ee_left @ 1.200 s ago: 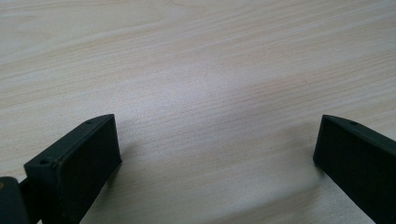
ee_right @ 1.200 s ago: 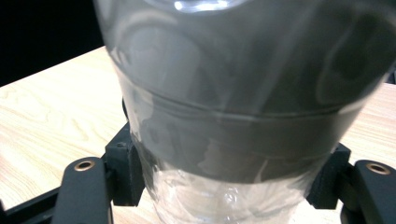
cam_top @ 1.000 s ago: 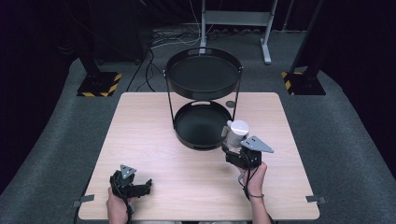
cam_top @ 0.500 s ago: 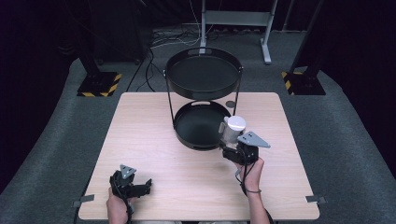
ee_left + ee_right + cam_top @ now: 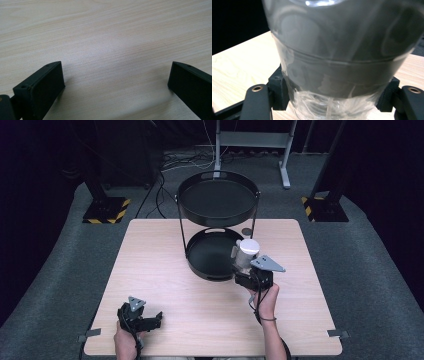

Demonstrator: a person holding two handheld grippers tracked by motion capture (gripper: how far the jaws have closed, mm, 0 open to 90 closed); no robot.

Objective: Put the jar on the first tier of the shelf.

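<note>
One clear cup [image 5: 246,252] stands upright, clamped in my right gripper [image 5: 243,265] at the lower tray's [image 5: 210,256] right rim, while my left gripper [image 5: 159,318] rests wide on the bench [image 5: 150,250].

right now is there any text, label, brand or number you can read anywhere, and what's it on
None: no readable word, number or brand stands on anything.
The clear cup clamped in the right hand-held gripper is plain, with no print.
The black two-tier tray stand, the wooden table and the left hand-held gripper carry no lettering.
The yellow-black hazard stripes on the floor bases are a pattern, not text.
</note>
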